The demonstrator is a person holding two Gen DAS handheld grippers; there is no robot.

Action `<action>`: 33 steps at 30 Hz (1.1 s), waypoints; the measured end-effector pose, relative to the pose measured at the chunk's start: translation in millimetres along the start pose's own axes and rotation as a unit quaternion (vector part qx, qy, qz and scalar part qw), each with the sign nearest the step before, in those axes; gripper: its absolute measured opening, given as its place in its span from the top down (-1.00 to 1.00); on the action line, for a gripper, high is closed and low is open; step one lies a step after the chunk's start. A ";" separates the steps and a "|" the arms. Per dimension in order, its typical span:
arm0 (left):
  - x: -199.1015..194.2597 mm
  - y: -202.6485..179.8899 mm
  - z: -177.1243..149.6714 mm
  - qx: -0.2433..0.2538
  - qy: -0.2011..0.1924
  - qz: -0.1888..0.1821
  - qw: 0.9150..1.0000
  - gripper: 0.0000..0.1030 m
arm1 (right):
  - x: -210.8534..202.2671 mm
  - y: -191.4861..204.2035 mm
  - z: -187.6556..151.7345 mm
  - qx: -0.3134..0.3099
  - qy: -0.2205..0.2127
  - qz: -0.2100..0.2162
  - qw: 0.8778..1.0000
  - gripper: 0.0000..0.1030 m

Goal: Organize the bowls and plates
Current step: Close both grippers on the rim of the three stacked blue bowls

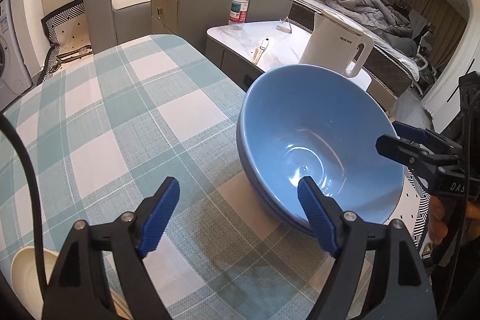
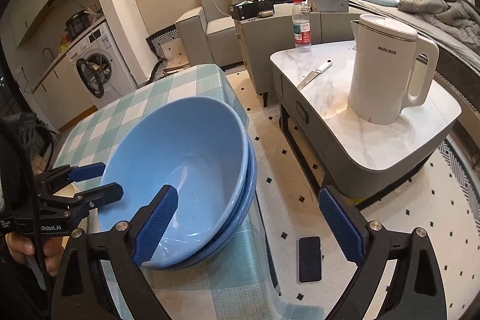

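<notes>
Lower left of the left wrist view: our left tongs (image 1: pixel 237 218) gape, released, nothing held. Centre right, stacked blue bowls (image 1: pixel 318 146) sit nested at the worktop (image 1: pixel 120 116) edge, probably to save space. Right tongs (image 2: pixel 250 227) also released, straddling the rim.

Glossy, smooth blue bowls (image 1: pixel 324 140) at centre reflect light; woven matt checked cloth covers the surface (image 1: pixel 120 125); the kettle (image 2: pixel 387 71) at upper right looks smooth plastic.
</notes>
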State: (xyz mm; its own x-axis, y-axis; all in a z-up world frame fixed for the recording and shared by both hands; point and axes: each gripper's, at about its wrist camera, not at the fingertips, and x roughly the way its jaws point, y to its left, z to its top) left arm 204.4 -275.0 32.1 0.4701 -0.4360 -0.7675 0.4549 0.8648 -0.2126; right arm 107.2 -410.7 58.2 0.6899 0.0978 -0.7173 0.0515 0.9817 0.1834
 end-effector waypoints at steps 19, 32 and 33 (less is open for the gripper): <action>4.8 3.6 2.2 -0.002 0.000 -0.001 1.000 -0.62 | 28.4 -28.4 -7.3 0.059 0.021 0.035 0.997 -0.90; 10.0 -0.5 3.2 -0.005 0.010 -0.039 0.999 -0.34 | 32.7 -5.8 -8.4 0.034 0.032 0.047 0.998 -0.33; 10.4 -1.4 3.5 -0.005 0.012 -0.042 0.999 -0.27 | 32.5 -3.5 -8.0 0.032 0.034 0.048 0.998 -0.29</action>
State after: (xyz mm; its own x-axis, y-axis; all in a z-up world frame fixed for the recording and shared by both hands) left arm 211.3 -281.7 26.5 0.4119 -0.5013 -0.7609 0.4846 0.8277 -0.2830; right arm 123.7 -409.7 28.9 0.6432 0.2038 -0.7381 0.0344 0.9553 0.2937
